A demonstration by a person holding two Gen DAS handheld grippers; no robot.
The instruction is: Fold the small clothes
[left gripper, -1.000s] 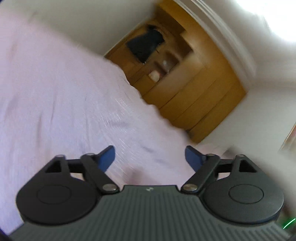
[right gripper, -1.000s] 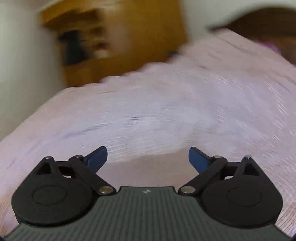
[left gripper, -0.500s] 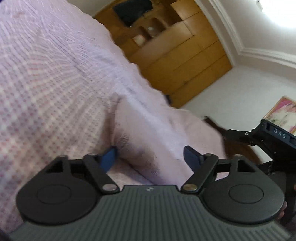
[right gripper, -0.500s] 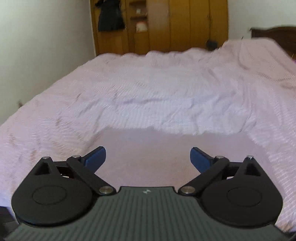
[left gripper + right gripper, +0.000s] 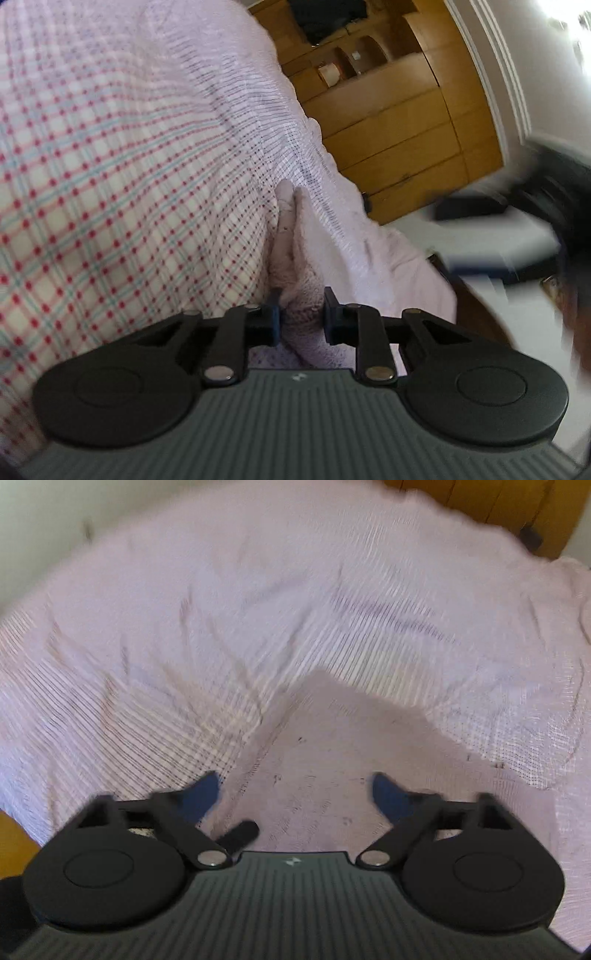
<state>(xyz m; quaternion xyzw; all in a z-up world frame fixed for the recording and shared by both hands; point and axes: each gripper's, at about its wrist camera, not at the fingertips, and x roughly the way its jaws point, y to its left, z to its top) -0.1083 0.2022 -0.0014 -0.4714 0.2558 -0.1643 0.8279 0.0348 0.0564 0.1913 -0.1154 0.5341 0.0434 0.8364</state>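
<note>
We are only at the start, nothing folded yet: our left gripper point(image 5: 300, 312) is closing on a bunched edge of the pink cloth point(image 5: 295, 258) between its jaws, while our right gripper point(image 5: 295, 792), closing but wide, hovers empty above the cloth point(image 5: 332, 746) spread ahead of it on the bed point(image 5: 258, 590).
</note>
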